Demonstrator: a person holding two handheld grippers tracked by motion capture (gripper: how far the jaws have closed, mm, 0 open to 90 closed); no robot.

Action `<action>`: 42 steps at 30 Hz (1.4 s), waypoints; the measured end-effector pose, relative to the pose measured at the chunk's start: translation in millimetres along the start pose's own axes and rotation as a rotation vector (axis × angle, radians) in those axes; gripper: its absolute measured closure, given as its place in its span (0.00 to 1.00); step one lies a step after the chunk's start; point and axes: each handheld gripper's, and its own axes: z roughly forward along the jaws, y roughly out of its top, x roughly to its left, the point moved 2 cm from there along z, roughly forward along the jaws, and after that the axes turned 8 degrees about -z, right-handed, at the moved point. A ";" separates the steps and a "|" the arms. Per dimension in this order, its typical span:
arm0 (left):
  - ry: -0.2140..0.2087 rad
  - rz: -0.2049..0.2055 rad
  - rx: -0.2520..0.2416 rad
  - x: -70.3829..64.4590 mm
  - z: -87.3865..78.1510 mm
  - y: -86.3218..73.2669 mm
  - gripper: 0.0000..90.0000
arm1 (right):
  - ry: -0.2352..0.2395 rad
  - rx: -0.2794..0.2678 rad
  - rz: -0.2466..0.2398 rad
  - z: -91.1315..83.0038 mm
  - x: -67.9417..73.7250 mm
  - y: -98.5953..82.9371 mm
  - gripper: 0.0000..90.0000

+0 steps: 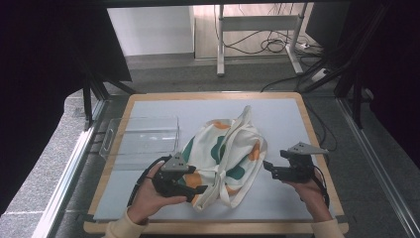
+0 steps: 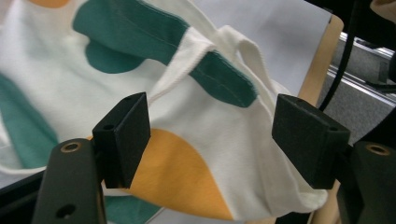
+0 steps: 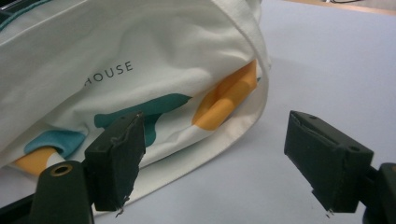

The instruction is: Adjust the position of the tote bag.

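The tote bag (image 1: pixel 225 158) lies crumpled mid-mat beside the clear bin (image 1: pixel 141 136), and with the left gripper (image 1: pixel 195 191) at its near corner and the right gripper (image 1: pixel 267 166) just off its right edge, both with jaws spread and empty, the handling seems barely begun.

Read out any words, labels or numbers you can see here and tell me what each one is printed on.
"HOUSE": small dark capitals on the white cloth of the tote bag, read in the right gripper view; a fold may hide letters before it.
No other text can be read: the clear plastic tray, the left gripper and the right gripper carry no legible marking.
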 end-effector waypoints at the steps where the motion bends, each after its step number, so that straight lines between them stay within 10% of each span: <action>1: -0.006 0.003 0.003 -1.2 1.7 -0.1 0.31 | -0.003 -0.002 0.001 0.0 -0.4 -0.2 0.23; 17: -0.014 0.052 0.067 -21.5 30.8 -7.3 0.31 | -0.001 0.009 0.000 3.6 1.1 -2.7 0.23; 34: -0.022 0.049 0.138 -9.6 36.5 -16.9 0.91 | -0.024 0.035 0.030 5.4 -4.9 -7.6 0.23; 42: -0.039 0.045 0.128 -4.8 33.0 -17.3 0.94 | -0.015 0.041 0.022 7.4 -4.1 -8.8 0.23</action>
